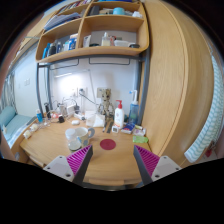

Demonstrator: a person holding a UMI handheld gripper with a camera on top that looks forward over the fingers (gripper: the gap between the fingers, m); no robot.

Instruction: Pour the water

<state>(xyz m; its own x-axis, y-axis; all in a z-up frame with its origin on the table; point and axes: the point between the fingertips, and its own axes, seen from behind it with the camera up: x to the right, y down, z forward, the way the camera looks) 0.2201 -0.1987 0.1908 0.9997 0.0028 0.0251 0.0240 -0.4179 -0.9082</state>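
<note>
**Open gripper above a cluttered desk**

The gripper point(105, 162) is spread wide, its two fingers well apart with nothing between them and nothing touching either one. The pink pads point(147, 160) on the inner faces are both bare.

Just ahead of the fingers, a bare strip of the wooden desk point(100, 165) gives open room. Beyond it a small dark red coaster point(108, 144) lies flat, near the middle of the gap. To the left of the coaster stands a white mug point(78, 136), upright as far as can be told, and apart from the fingers. Farther back, right of centre, a white bottle with a red cap point(119, 116) stands upright near a blue bottle point(133, 110). A small brown figure point(105, 103) stands between the mug and the white bottle, at the rear of the desk. Small items crowd the back edge against the wall; they are too small to name with any confidence.

The desk top is light wood, with its right edge running beside a tall wooden panel point(175, 80). Above the desk hangs a wooden shelf unit point(95, 50) in two levels, holding bottles and boxes. The wall behind is pale.
</note>
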